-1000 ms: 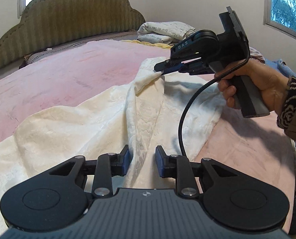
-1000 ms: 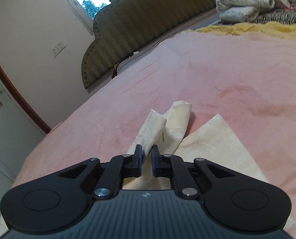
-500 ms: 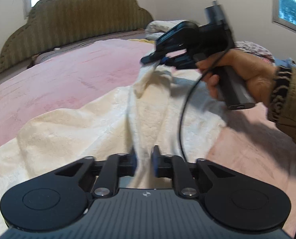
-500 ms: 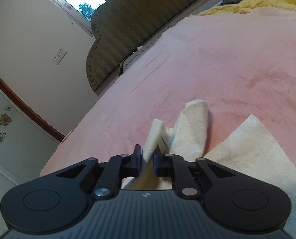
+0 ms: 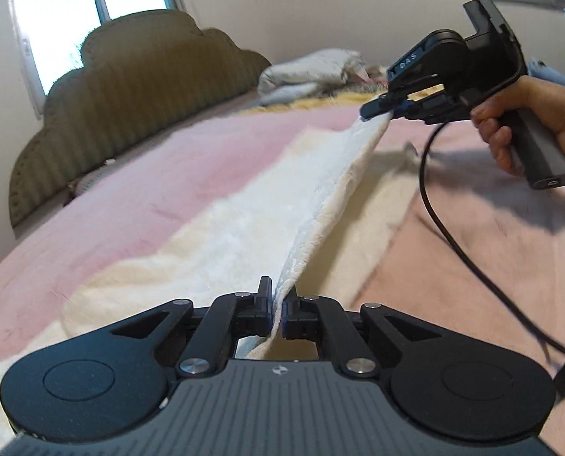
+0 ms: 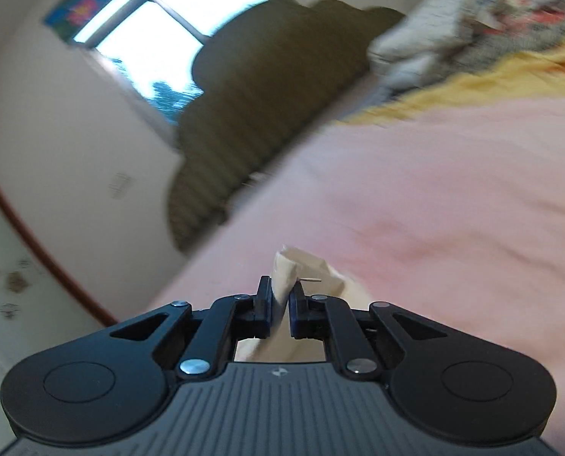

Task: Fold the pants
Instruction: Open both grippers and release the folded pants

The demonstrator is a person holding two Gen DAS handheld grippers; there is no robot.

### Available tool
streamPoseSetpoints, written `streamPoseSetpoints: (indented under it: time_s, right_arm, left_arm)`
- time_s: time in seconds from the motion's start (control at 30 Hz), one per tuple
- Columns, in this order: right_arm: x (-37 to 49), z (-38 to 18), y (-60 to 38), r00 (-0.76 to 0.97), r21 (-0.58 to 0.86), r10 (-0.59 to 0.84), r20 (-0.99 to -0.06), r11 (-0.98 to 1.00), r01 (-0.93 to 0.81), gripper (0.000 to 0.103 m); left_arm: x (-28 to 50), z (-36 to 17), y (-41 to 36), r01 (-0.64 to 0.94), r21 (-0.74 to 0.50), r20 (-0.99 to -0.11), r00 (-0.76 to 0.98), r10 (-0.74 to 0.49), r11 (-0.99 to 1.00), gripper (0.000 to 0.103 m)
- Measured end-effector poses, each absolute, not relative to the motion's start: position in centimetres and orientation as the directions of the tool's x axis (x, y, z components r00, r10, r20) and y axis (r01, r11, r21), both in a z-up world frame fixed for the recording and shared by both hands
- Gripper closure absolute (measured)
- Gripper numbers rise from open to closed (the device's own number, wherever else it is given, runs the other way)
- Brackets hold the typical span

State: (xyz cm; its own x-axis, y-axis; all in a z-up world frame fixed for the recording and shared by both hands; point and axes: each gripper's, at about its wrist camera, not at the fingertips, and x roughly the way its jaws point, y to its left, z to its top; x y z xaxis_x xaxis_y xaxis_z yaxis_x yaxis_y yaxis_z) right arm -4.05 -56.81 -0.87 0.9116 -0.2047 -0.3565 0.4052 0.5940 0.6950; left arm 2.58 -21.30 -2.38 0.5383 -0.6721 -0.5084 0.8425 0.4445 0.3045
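Pants [image 5: 320,205] run taut along one raised edge from my near left claw [image 5: 276,306] to my far right claw [image 5: 383,108], both clamped on that edge above the bed [image 5: 168,174].

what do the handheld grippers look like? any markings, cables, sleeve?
Both are black: the left gripper and right gripper have twin round discs, a ribbed grey body with a small logo, silver pivot screws and blue-edged pads. The left view shows the right unit's grey pistol handle, "DAS" lettering, black cable. No sleeve visible.
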Motion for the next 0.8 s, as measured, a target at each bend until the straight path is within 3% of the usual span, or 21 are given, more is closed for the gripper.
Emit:
streamPoseSetpoints:
  time_s: [0.2,0.33,0.4,0.53,0.57,0.6,0.67,0.73,0.8]
  right_arm:
    - [-6.8,-3.3,-55.6,0.878,0.692,-0.240,-0.414,0.544,0.475,0.094]
    - [-6.7,-2.6,-54.9,0.850,0.602,-0.254,-0.462,0.614,0.510,0.094]
    - [-5.9,-3.1,-55.0,0.822,0.556,-0.242,-0.516,0.635,0.536,0.094]
    - [-5.8,-2.4,-54.4,0.794,0.484,-0.257,-0.551,0.676,0.555,0.090]
    - [-5.9,-2.0,-54.2,0.782,0.456,-0.272,-0.561,0.687,0.566,0.080]
    - [-6.3,-1.6,-53.8,0.758,0.408,-0.306,-0.576,0.695,0.592,0.063]
    - [-6.9,-0.6,-53.0,0.708,0.298,-0.415,-0.572,0.699,0.650,0.041]
    - [-7.3,0.6,-52.2,0.674,0.207,-0.522,-0.523,0.690,0.694,0.040]
    - [-6.4,1.7,-51.6,0.704,0.171,-0.517,-0.486,0.734,0.657,0.040]
  left_arm:
    - [2.5,-2.0,-20.4,0.843,0.337,-0.489,0.537,-0.688,0.419,0.097]
    - [1.8,-3.7,-21.0,0.838,0.393,-0.517,0.542,-0.663,0.379,0.096]
    - [1.7,-3.6,-20.9,0.830,0.411,-0.507,0.551,-0.663,0.376,0.085]
    - [1.2,-2.3,-19.8,0.853,0.376,-0.515,0.518,-0.683,0.363,0.075]
    - [1.3,-1.8,-19.4,0.866,0.347,-0.517,0.496,-0.697,0.359,0.067]
    - [1.4,-1.3,-19.0,0.885,0.305,-0.522,0.464,-0.715,0.352,0.054]
    - [1.8,-0.3,-18.1,0.910,0.215,-0.514,0.413,-0.752,0.353,0.041]
    - [2.4,0.7,-17.6,0.909,0.159,-0.486,0.411,-0.771,0.385,0.035]
    - [3.5,1.2,-17.3,0.885,0.139,-0.458,0.456,-0.763,0.445,0.035]
